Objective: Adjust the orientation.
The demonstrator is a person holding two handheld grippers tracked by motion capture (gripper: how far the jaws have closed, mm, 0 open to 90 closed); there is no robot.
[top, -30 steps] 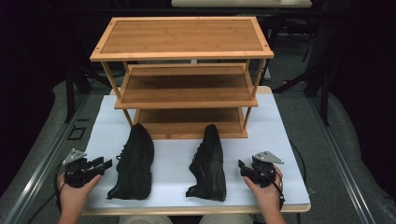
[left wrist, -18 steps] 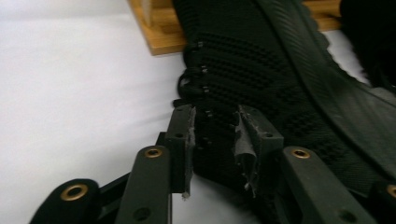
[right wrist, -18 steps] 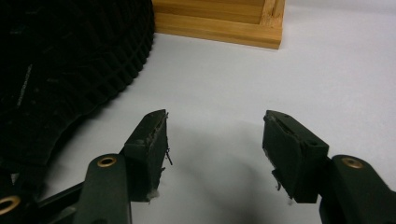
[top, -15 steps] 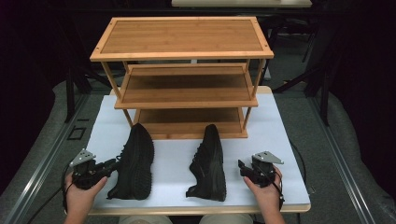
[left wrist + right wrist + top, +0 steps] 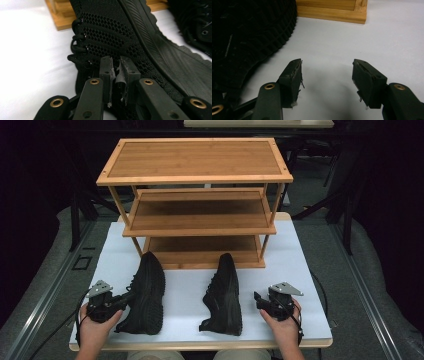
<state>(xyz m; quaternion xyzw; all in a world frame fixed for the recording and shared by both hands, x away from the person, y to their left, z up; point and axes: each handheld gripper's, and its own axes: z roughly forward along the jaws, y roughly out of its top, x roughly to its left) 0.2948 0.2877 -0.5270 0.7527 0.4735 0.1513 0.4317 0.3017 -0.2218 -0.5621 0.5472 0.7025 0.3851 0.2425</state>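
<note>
On the white counter [image 5: 310, 270], just in front of the rack's lowest shelf, your two black shoes lie on their sides, neither one shelved yet. Your left shoe [image 5: 147, 292] has its toe near the bottom board and its laces facing your left tool [image 5: 122, 299], whose jaws are pressed almost together on a bit of the knit collar [image 5: 117, 75] near the shoe's opening; judging from the left gripper view, you have a pinch on it but no lift, since the sole [image 5: 160, 47] looks to rest sideways on the counter. The right shoe [image 5: 224, 292] lies between your hands, untouched, with its ridged sole [image 5: 252, 35] turned toward your right tool [image 5: 327, 75], which hovers just beside it with jaws spread wide over bare counter. All three shelves of the bamboo rack [image 5: 197, 202] are empty. So you are at the very start: one shoe gripped, none placed, and both have to go up onto a shelf.
</note>
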